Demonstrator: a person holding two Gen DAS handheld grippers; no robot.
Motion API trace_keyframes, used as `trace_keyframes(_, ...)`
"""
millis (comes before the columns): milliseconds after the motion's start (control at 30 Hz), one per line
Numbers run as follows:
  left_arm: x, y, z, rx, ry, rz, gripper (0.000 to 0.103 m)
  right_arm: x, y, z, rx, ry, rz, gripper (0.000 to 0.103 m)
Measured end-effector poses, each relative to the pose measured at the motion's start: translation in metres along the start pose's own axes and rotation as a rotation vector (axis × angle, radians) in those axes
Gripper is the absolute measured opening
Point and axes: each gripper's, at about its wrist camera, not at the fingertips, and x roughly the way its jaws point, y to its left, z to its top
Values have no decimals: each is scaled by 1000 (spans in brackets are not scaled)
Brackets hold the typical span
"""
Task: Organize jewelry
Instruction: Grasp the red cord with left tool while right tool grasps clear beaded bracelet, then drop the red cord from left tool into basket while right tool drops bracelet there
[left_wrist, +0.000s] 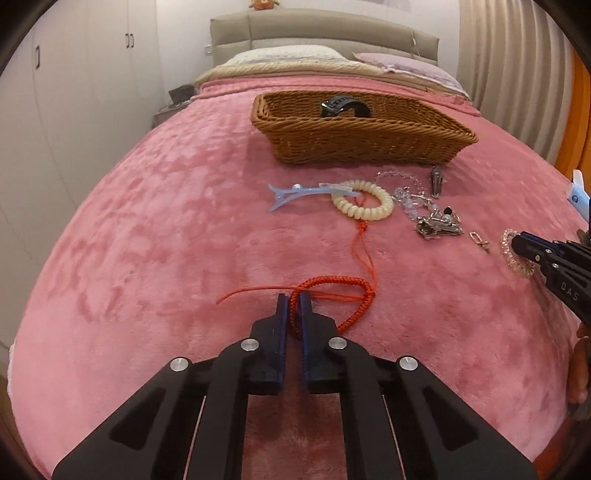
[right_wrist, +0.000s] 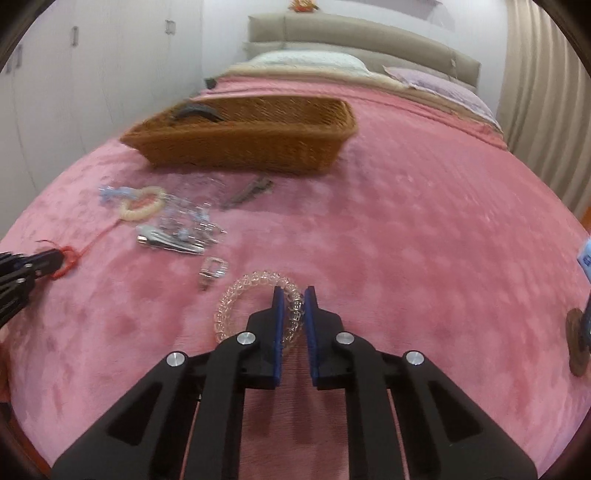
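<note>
- On the pink bed, only a black watch is seen inside the basket.
- A red cord bracelet is pinched by the left gripper.
- A clear coil ring is straddled by the right gripper, jaws narrowly spread.
- Clips and a cream coil tie are left to be gathered.

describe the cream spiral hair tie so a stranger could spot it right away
On the pink blanket, look just in front of the wicker basket. The cream spiral hair tie lies there, touching the blue hair clip. It is the only opaque, pale coiled ring.
</note>
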Motion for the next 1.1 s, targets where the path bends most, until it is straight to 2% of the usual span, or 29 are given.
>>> trace_keyframes(167,-8,3,-2,-31,-31,-75,3,-15,9,-3,-42,-72,23,9)
trace_keyframes(267,-20,2,-3,-41,-84,-145,3,-27,10,-5,-52,-126,53,9)
trace_keyframes(367,-31,-2,-3,-42,-123,-187,3,-33,13,-6,-61,-144,55,9)
trace_keyframes(767,-77,-10,9,-51,-274,-296,2,-51,20,0,-47,-211,102,7)
trace_keyframes(967,-76,-3,9,-72,-279,-301,2,-48,23,2,-51,-206,101,7)
trace_keyframes(1100,-81,0,9,-81,-294,-333,2,-50,18,2,-31,-213,119,7)
